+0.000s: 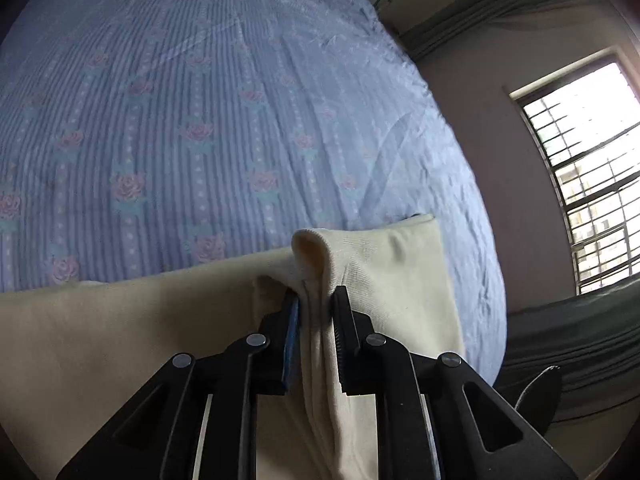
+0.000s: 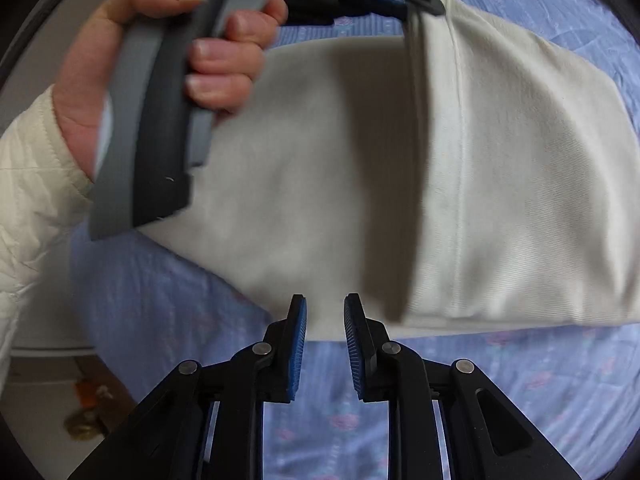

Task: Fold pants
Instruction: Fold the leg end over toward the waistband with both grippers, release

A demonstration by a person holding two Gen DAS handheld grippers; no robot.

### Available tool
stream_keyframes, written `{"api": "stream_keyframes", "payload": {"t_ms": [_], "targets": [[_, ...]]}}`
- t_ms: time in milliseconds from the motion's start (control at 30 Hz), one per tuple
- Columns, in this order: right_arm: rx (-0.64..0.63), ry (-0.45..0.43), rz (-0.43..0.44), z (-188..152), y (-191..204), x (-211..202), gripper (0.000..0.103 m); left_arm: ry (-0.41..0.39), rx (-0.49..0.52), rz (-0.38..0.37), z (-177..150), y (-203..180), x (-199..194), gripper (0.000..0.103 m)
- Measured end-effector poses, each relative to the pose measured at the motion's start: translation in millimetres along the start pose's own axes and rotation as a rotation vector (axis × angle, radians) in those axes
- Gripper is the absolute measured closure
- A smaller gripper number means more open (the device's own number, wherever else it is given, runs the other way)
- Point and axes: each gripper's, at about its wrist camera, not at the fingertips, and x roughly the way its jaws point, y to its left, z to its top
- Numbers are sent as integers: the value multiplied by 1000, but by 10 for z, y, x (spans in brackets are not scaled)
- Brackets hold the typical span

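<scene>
Cream pants (image 1: 392, 264) lie folded on the bed. In the left wrist view my left gripper (image 1: 314, 292) is shut on a bunched ridge of the cloth near its far edge, and the fabric stands up in a small loop above the pads. In the right wrist view the pants (image 2: 500, 160) spread across the middle, with one layer lapped over another at the right. My right gripper (image 2: 325, 300) hovers at their near edge with its jaws a little apart and nothing between them. A hand (image 2: 224, 60) in a white sleeve grips the left gripper's grey handle (image 2: 160, 120) at the upper left.
A blue striped bedsheet with pink roses (image 1: 200, 120) covers the bed under the pants. A barred window (image 1: 592, 168) and a grey curtain (image 1: 560, 340) stand past the bed's right edge. The floor with a small orange object (image 2: 84, 420) shows at the lower left of the right wrist view.
</scene>
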Motion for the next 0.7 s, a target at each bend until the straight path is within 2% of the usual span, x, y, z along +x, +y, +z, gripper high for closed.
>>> {"api": "stream_keyframes", "payload": {"t_ms": [67, 133, 167, 200, 233, 300, 333, 400, 467, 533, 600, 667, 700], "targets": [[70, -4, -7, 32, -122, -57, 77, 10, -60, 25, -12, 160, 28, 87], [116, -32, -55, 36, -266, -209, 55, 5, -115, 10, -43, 249, -8, 88], [136, -66, -89, 37, -357, -318, 50, -9, -129, 1, -61, 283, -59, 85], [155, -107, -125, 37, -437, -440, 42, -19, -142, -5, -76, 302, -107, 71], [175, -140, -157, 25, -493, -539, 38, -28, -153, -14, -81, 312, -143, 55], [202, -189, -195, 32, -640, -625, 38, -31, -178, -55, -68, 318, -147, 52], [210, -185, -199, 53, -696, -610, 38, -15, -186, -71, -49, 325, -135, 51], [202, -148, -151, 94, -730, -501, 38, 15, -185, -76, -15, 280, -45, 46], [158, -125, -127, 126, -665, -389, 38, 41, -169, -60, 5, 202, 108, 46], [84, -101, -184, 132, -571, -255, 38, 83, -157, -67, -26, 131, 248, 47], [38, -76, -198, 149, -532, -124, 38, 100, -117, -35, -47, 38, 343, 50], [21, -34, -235, 150, -560, 18, 40, 106, -97, -17, -48, 10, 381, 64], [20, -26, -255, 139, -558, 104, 48, 107, -105, -19, -45, 22, 397, 76]]}}
